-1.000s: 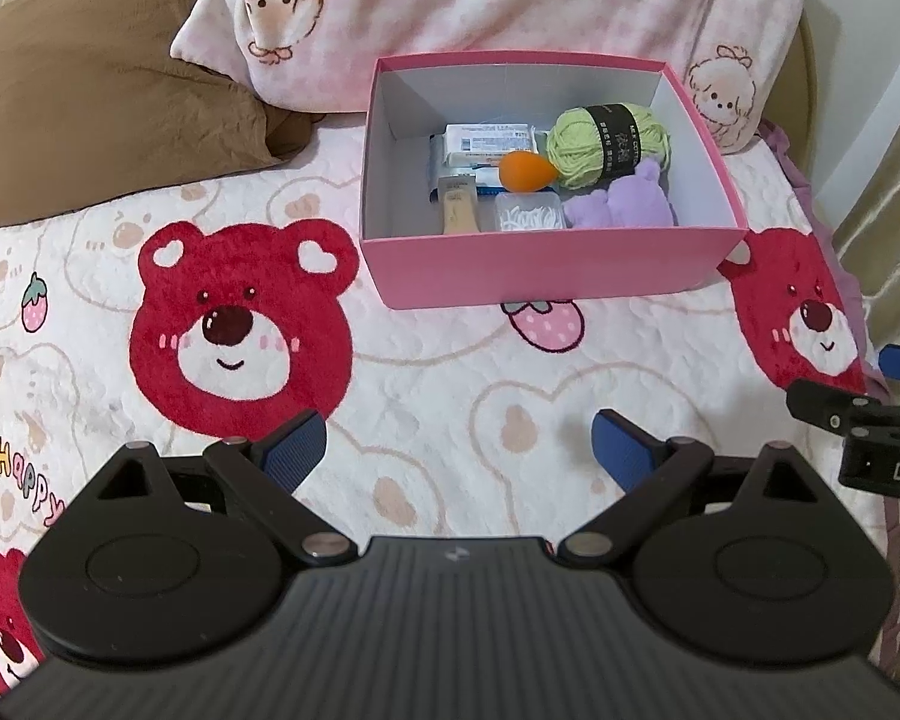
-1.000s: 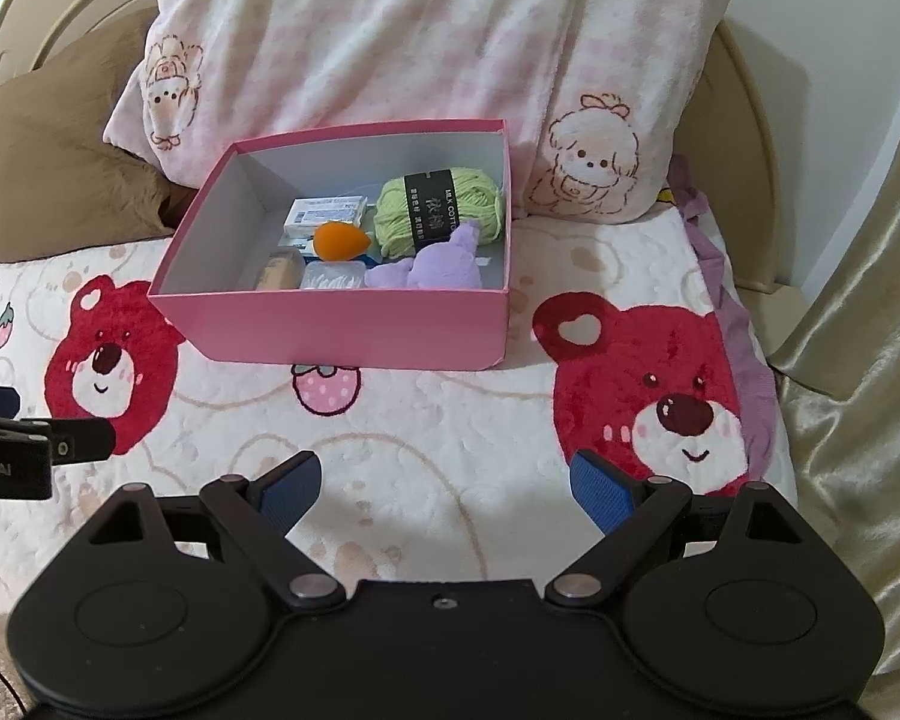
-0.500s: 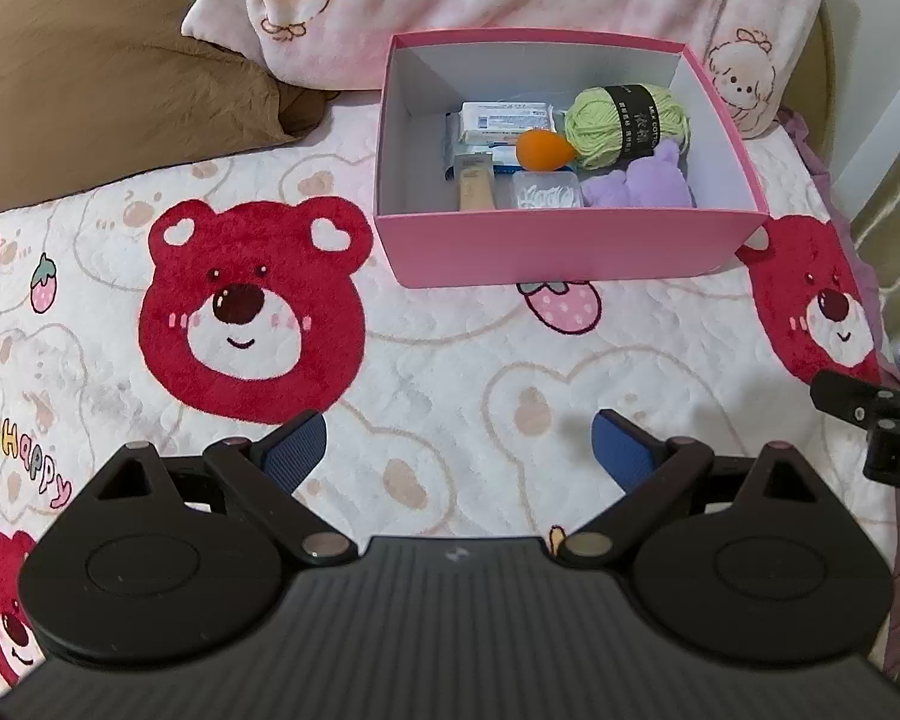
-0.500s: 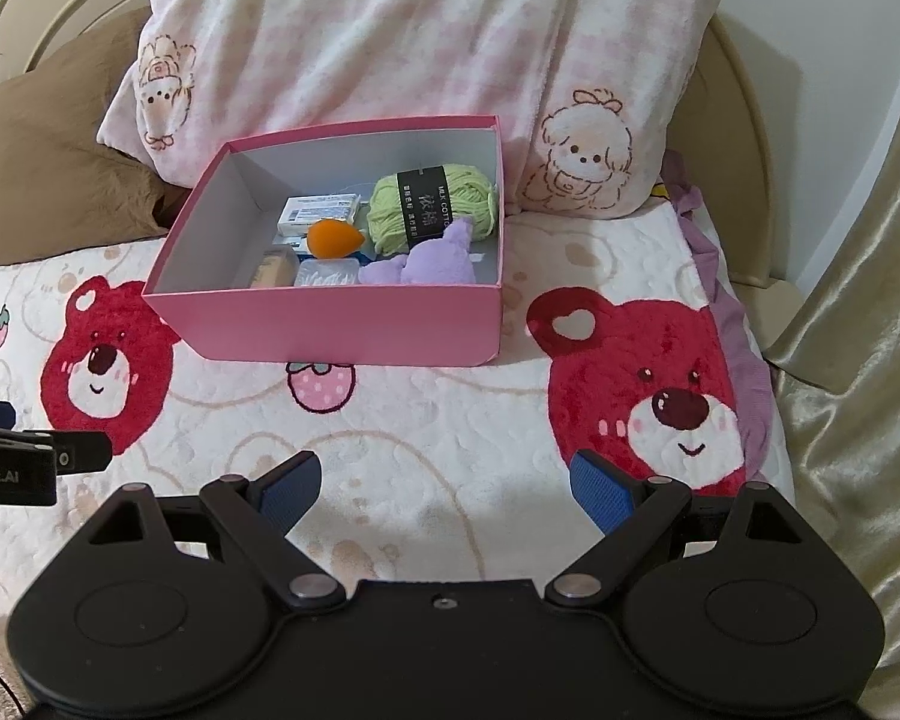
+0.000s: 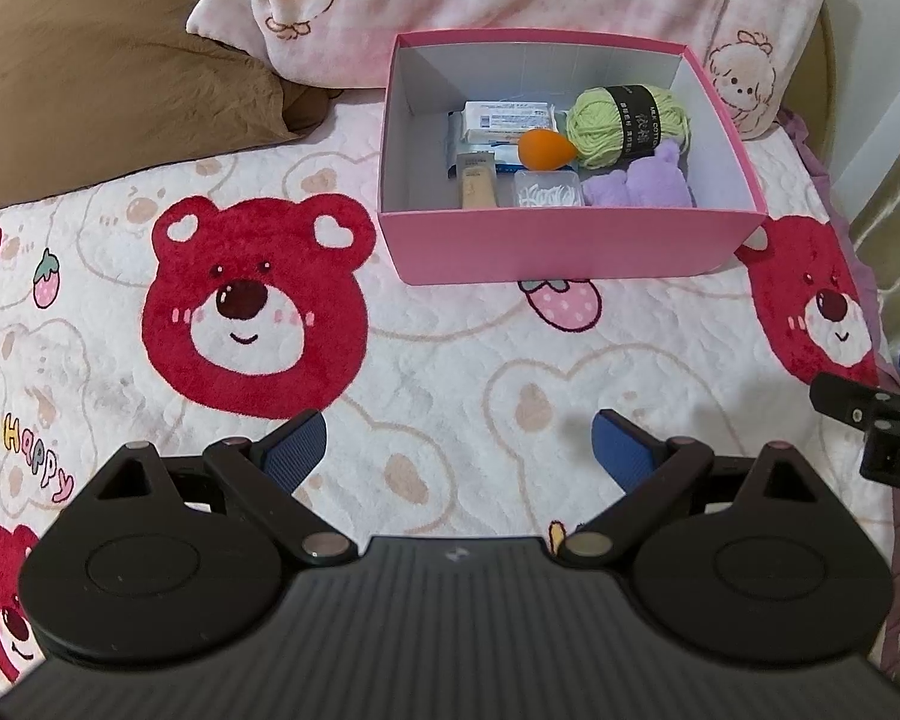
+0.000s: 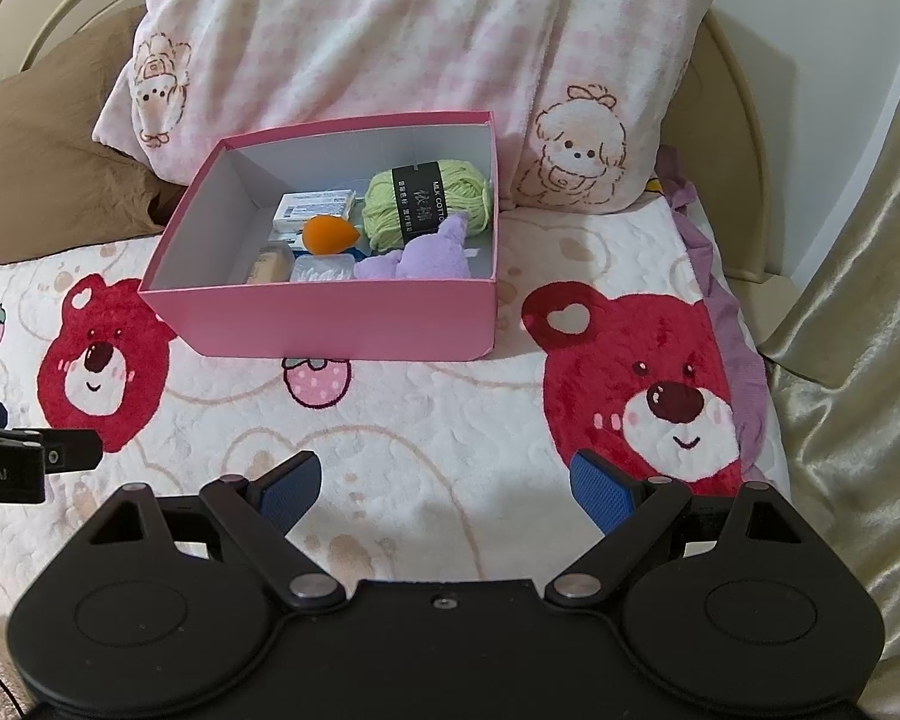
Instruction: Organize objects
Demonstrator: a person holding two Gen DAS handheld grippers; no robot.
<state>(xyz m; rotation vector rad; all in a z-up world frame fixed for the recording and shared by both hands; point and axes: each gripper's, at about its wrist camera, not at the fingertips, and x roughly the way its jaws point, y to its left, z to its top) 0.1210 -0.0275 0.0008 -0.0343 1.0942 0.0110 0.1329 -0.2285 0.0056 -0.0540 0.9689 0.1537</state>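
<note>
Brown pillow (image 5: 120,96) at far left against the headboard; nothing loose on the bear-print bedspread (image 5: 450,360) in either view, so the gathering looks done or close to it; whether a lid or further sorting is wanted cannot be told.

Left tool (image 5: 459,444) spread wide, nothing between its blue pads, hovering over bare bedspread in front of the box.

Pink box (image 5: 564,246) sits mid-bed, open-topped, back wall near the pink check pillow (image 6: 390,30); inside, left to right: white packet (image 5: 507,120) at the back, beige tube (image 5: 477,183) in front of it, orange sponge (image 5: 546,149), clear case of swabs (image 5: 549,189), green yarn (image 5: 627,123), purple plush (image 5: 654,183); the left part of the box floor is bare.

Right tool (image 6: 444,486) likewise spread and empty, just beside the left tool.

Open bedspread between both tools and the box; right of the box the bed edge and a gold curtain (image 6: 858,300) crowd in, so room to move lies mostly leftward.
</note>
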